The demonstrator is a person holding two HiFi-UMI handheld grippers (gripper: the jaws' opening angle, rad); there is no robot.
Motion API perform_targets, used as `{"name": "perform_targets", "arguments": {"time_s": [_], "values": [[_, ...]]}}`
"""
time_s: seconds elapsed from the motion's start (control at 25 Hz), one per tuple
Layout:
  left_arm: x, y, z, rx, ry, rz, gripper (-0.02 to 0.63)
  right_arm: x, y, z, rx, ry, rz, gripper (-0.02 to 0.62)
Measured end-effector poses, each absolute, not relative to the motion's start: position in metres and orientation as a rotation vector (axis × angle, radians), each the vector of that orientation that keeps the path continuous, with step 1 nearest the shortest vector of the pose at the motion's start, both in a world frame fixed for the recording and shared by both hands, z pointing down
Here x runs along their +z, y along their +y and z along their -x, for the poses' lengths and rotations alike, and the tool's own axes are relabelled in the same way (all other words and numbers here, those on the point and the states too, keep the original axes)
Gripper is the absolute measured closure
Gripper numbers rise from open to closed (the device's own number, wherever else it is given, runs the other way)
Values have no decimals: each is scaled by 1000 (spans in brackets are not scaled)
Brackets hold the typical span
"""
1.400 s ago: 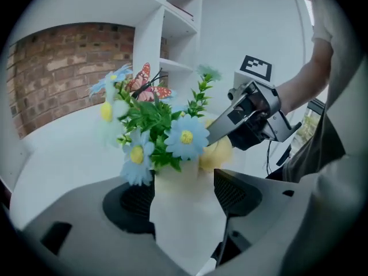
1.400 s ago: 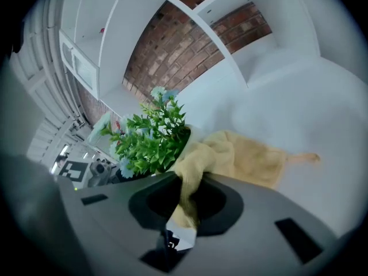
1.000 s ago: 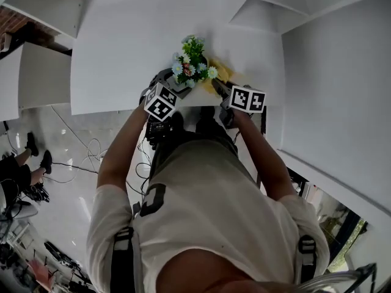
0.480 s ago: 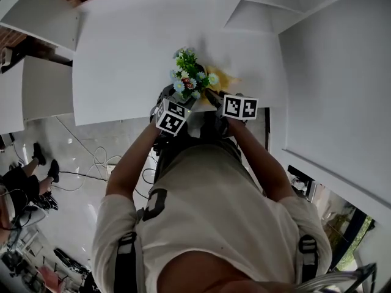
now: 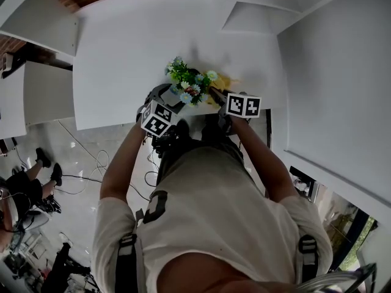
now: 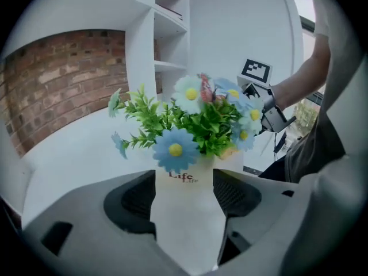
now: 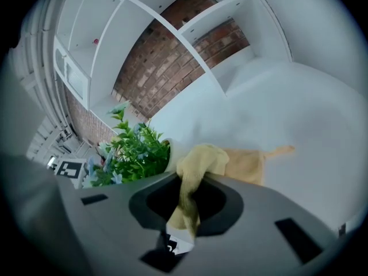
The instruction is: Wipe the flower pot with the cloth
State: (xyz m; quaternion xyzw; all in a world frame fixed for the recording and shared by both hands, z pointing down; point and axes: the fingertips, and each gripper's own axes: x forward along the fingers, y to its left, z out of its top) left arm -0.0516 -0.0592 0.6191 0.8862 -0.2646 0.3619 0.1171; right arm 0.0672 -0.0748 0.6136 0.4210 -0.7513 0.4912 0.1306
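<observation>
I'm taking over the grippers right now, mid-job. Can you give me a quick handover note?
Left hand-held gripper: jaws round the white flower pot, pads on its sides; they have just been opening slightly.
Right hand-held gripper: shut on the yellow cloth, bunched against the pot's rim, rest trailing on the table.
Done: pot held, cloth at pot.
To do: wipe around the pot; how much is already wiped can't be told.

Bright, even light; fisheye warp, dark vignette @ edges.
</observation>
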Motion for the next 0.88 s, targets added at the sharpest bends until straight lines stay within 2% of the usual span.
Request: {"name": "perform_targets", "arguments": {"time_s": [0.2,0.44,0.56,0.88], "values": [[624,-84,47,1156,-565,-2632,269,614,-80,-69,1416,-2174,-1206,534],[623,-85,39,1117,-583,-2665,266,611,-79,-63,1407,-2193,-1157,534],[625,-78,35,1045,-629,-2650,323,611,-74,-59,1388,-2201,-1119,534],[626,-62,24,936,-885,-2489,361,609,-50,-48,1361,-2179,-1122,534]]}}
